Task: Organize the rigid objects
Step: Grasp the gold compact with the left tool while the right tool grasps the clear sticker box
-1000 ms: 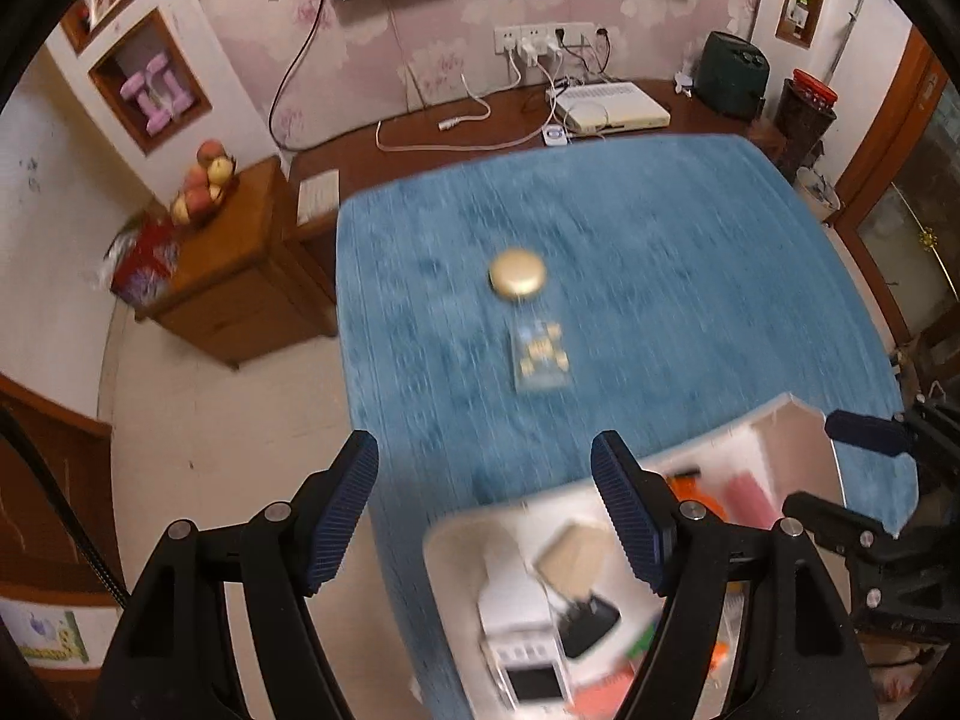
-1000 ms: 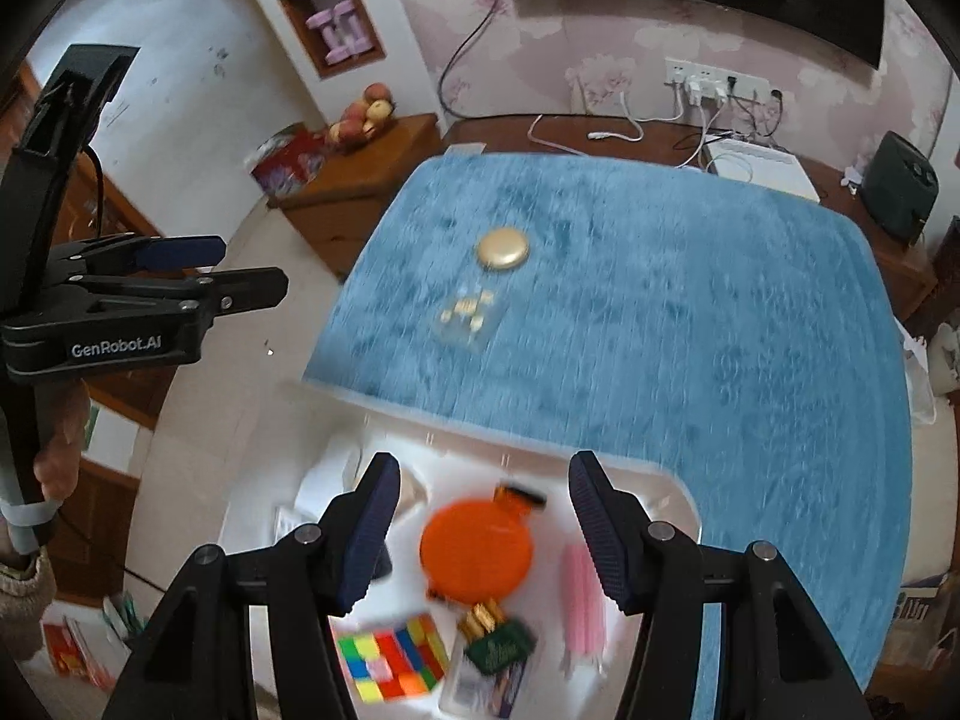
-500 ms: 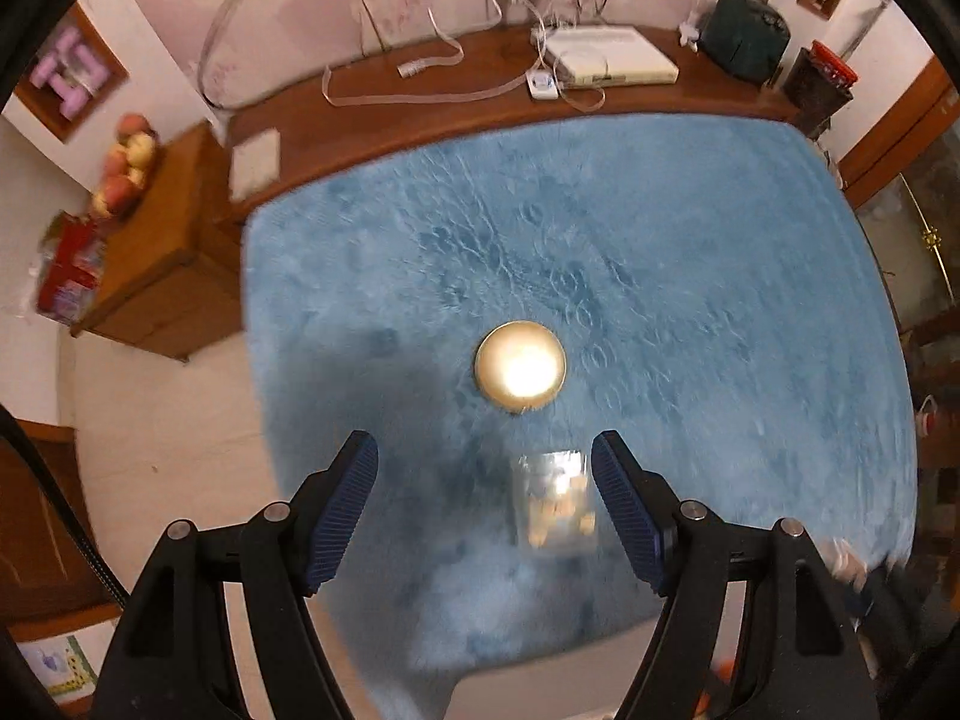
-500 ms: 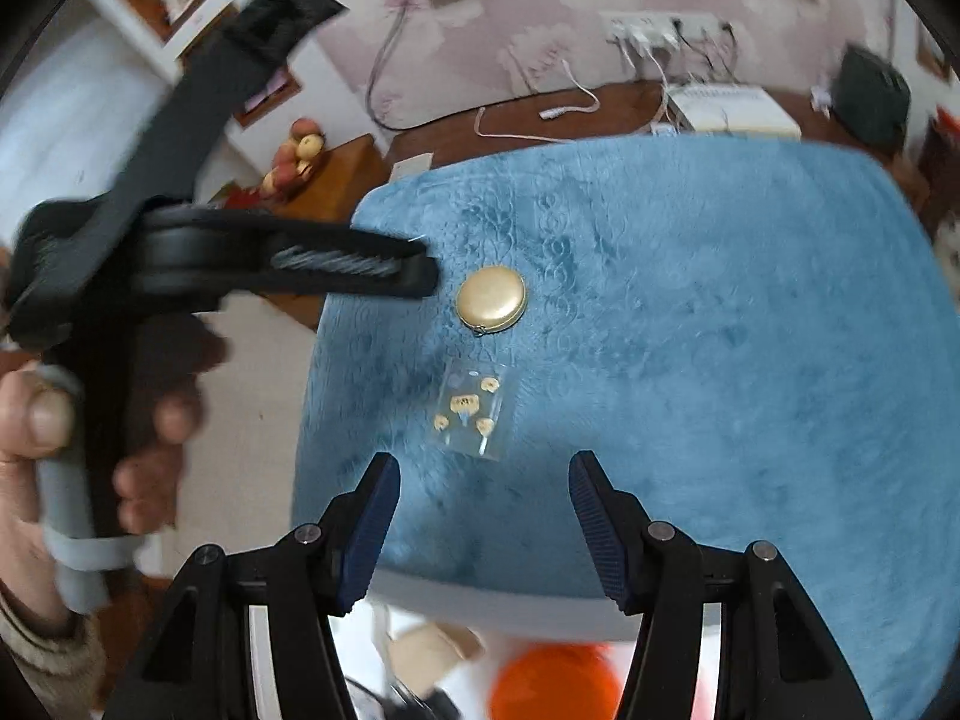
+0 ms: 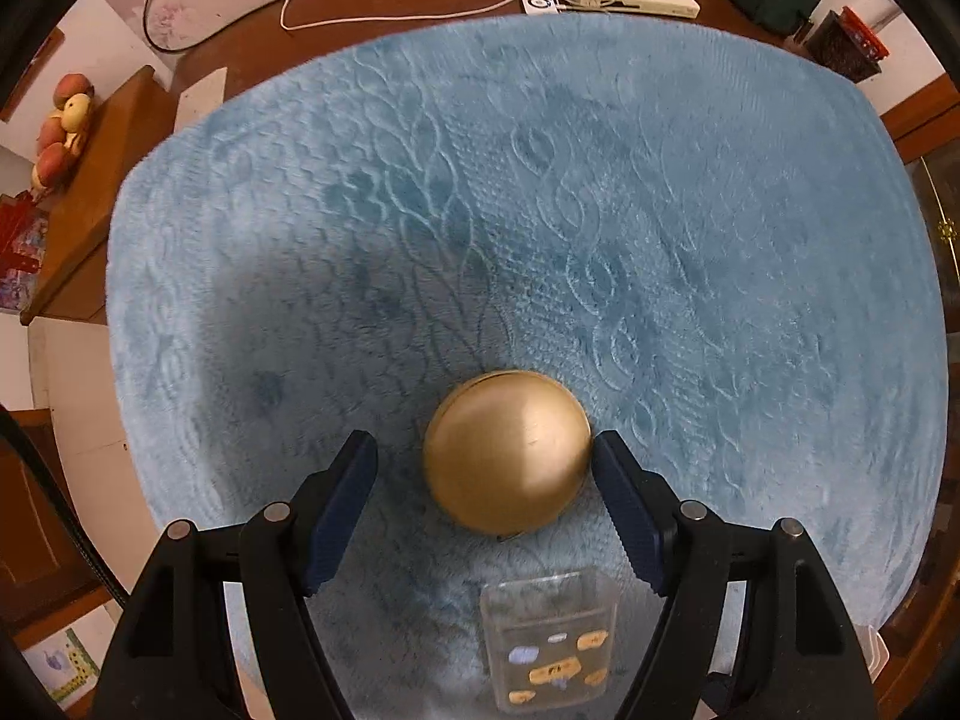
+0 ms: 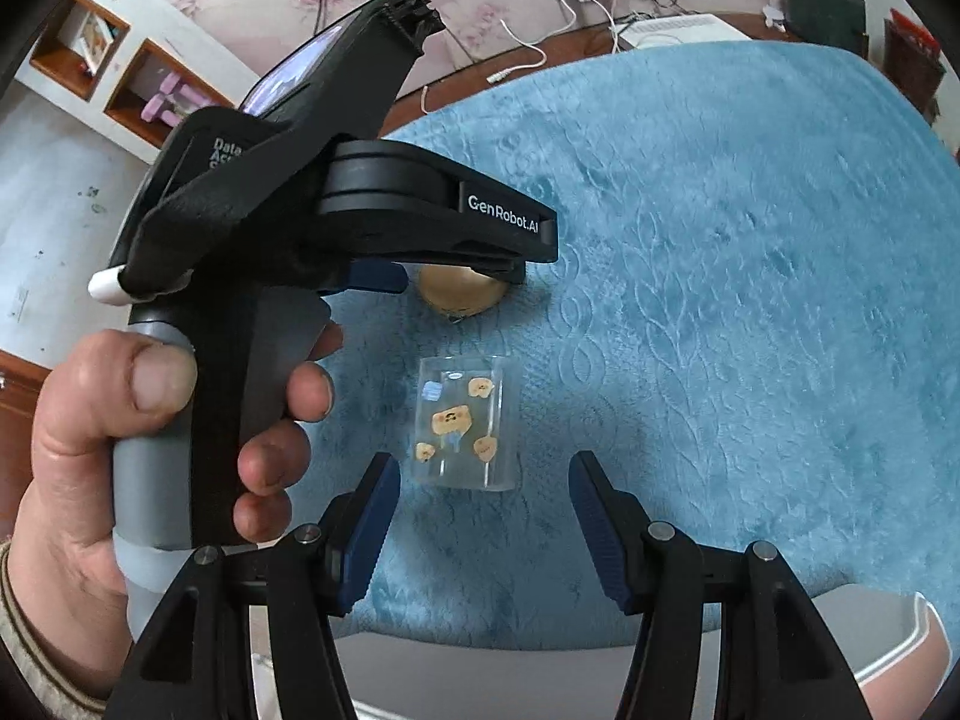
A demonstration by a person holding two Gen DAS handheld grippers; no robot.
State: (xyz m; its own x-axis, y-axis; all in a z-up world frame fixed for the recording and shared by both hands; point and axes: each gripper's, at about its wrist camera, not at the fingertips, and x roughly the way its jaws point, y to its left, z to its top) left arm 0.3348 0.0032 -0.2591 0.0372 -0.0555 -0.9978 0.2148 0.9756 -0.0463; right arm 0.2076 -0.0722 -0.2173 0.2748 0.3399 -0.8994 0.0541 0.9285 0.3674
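My left tool [image 5: 485, 468], spread wide, straddles the gold compact [image 5: 507, 450] near the worktop's [image 5: 720, 240] near edge, which looks hard, smooth and slippery, so I'd pinch across its rim, while my right tool [image 6: 480, 498] hangs unclenched before the clear sticker box [image 6: 465, 420].

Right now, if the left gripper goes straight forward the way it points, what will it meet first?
The gold round case. It already sits between the open fingers of the left gripper, on the blue cloth. Contact with the right finger looks close, though depth is unclear.
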